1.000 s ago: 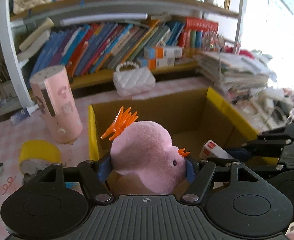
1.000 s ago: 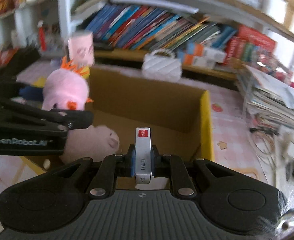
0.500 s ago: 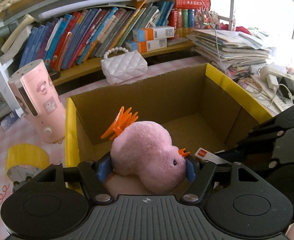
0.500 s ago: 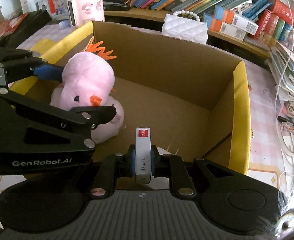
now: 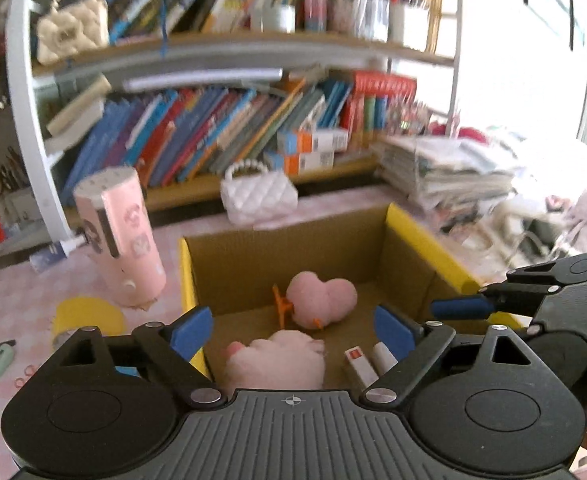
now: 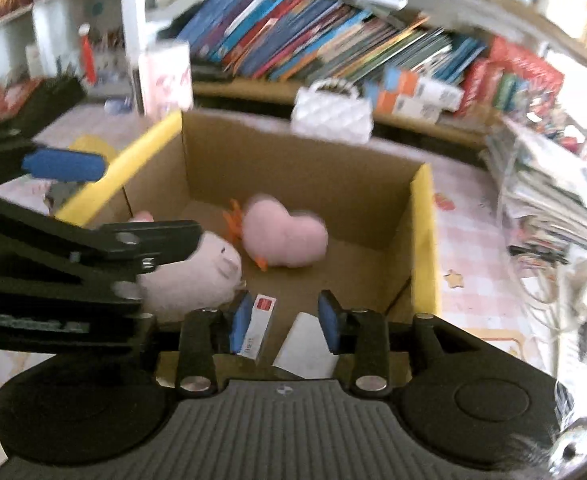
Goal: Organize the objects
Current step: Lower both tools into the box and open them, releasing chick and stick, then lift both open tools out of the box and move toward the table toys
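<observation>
pink chick toy [image 5: 320,299] now loose in box [image 5: 429,236] (both grippers' jaws just opened, nothing held)

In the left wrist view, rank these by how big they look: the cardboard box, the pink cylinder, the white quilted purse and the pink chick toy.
1. cardboard box, clearly largest.
2. pink cylinder.
3. white quilted purse.
4. pink chick toy, lying in the box.
The purse and chick look close in size, and the purse sits farther away, so their order is unsure.

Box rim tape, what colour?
Yellow, running along the top edges of the cardboard box; clearest in the right wrist view.
</observation>
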`<state>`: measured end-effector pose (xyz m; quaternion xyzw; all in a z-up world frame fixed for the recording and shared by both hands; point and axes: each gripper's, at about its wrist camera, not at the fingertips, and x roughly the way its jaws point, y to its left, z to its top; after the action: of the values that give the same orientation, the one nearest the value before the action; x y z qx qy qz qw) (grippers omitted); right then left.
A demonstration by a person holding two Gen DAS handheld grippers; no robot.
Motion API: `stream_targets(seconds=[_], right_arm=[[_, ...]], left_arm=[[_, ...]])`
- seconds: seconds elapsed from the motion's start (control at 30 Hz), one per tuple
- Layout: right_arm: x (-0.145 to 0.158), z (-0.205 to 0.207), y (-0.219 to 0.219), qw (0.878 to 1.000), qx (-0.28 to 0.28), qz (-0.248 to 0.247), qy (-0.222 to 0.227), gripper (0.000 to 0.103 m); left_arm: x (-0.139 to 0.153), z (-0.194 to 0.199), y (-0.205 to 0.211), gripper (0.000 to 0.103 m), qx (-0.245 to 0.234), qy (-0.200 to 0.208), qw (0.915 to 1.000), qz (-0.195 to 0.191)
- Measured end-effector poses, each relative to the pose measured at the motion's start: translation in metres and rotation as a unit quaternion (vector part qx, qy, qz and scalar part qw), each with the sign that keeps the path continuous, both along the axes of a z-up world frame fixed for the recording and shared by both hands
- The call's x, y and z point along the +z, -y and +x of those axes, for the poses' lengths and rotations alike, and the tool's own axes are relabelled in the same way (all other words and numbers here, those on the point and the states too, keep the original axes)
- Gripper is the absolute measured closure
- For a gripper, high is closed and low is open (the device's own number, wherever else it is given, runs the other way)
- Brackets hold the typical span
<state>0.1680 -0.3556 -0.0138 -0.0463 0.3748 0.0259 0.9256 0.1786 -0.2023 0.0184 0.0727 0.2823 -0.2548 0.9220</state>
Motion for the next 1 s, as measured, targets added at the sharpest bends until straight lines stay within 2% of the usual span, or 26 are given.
stream_targets(seconds=[0.2, 0.3, 0.4, 0.7, 1.0], right_arm=[[0.021, -0.046, -0.009, 0.996, -0.069, 0.021, 0.053, 0.056], [0.023, -0.067, -0.021, 0.993, -0.097, 0.032, 0.062, 0.053], [0.021, -0.083, -0.037, 0.991, -0.113, 0.026, 0.066, 0.049], [-0.001, -0.119, -0.091, 0.990, -0.137, 0.031, 0.025, 0.047], [-0.021, -0.144, -0.145, 0.993, -0.110, 0.036, -0.008, 0.040]], left_arm=[[0.017, -0.035, -0.039, 0.008, 0.014, 0.038, 0.9989, -0.026], [0.014, -0.050, -0.060, 0.007, 0.024, 0.038, 0.9986, -0.030], [0.002, -0.060, -0.079, 0.007, 0.038, 0.019, 0.9988, -0.024], [-0.022, -0.092, -0.144, 0.007, 0.081, -0.032, 0.9961, -0.012], [-0.039, -0.115, -0.189, 0.007, 0.102, -0.065, 0.9926, 0.000]])
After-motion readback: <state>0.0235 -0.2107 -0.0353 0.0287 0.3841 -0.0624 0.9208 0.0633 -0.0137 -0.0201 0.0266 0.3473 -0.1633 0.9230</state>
